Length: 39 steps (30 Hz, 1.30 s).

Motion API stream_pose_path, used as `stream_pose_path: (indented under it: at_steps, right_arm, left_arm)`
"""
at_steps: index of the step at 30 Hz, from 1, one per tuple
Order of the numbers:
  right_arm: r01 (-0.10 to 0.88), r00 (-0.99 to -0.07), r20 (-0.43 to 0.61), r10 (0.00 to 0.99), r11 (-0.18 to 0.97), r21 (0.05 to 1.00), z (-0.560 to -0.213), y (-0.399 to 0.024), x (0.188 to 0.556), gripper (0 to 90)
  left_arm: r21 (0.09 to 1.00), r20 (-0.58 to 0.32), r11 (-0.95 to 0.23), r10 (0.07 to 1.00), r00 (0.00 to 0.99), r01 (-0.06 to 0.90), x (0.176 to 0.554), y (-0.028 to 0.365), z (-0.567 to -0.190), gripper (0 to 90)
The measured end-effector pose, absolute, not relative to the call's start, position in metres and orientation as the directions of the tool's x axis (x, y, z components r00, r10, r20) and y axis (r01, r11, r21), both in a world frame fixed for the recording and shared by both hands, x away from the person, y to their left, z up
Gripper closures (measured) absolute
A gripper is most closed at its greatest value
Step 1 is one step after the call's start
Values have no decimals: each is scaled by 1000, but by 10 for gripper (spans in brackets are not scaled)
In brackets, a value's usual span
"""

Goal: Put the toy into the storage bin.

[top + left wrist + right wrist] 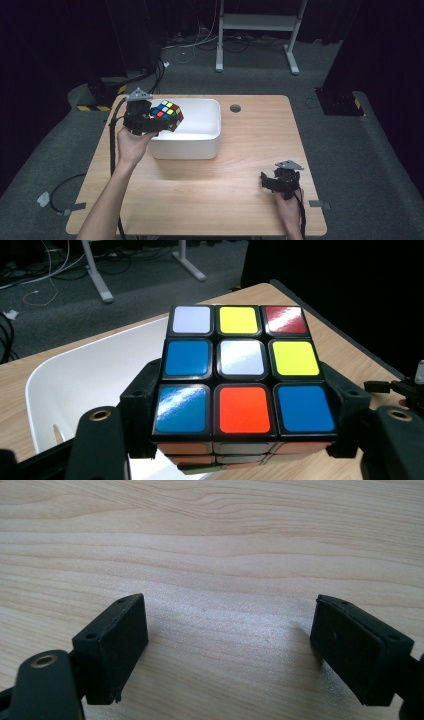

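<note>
A scrambled Rubik's cube (pixel 167 114) hangs over the left rim of a white rectangular tub (pixel 197 135), with my left gripper (pixel 159 120) shut on its two sides. In the left gripper view the cube (pixel 242 375) sits between the black jaws, its top face showing white, yellow, red, blue and orange squares, and the tub (pixel 85 380) lies below and behind it. My right gripper (pixel 267 181) rests low over the table near the front right corner. In the right gripper view its pads (pixel 117 640) stand wide apart over bare wood, the gripper (pixel 230 650) open.
The wooden table (pixel 240 165) has a round cable hole (pixel 235 108) behind the tub. Cables trail from both grippers over the table's edges. A white desk frame (pixel 257 30) stands on the grey floor beyond. Dark stands flank the table.
</note>
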State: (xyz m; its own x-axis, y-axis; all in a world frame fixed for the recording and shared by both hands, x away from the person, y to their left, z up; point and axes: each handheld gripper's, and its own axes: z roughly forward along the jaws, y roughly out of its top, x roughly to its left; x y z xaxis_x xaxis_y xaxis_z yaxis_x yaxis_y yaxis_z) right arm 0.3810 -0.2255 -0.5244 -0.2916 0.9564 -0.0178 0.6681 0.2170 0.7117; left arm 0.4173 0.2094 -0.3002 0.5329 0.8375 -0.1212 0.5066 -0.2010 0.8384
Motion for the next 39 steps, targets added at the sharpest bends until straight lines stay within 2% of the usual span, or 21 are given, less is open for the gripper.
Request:
stream_pose_path:
  at_steps: [13, 39]
  right_arm:
    - [668, -291, -18, 956, 217, 712, -524, -225, 381, 152]
    - [668, -292, -18, 956, 217, 712, -524, -226, 381, 151]
  left_arm:
    - [833, -81, -236, 842, 533, 500, 429, 197, -302, 334]
    - [828, -81, -242, 841, 534, 506, 446, 187, -308, 334]
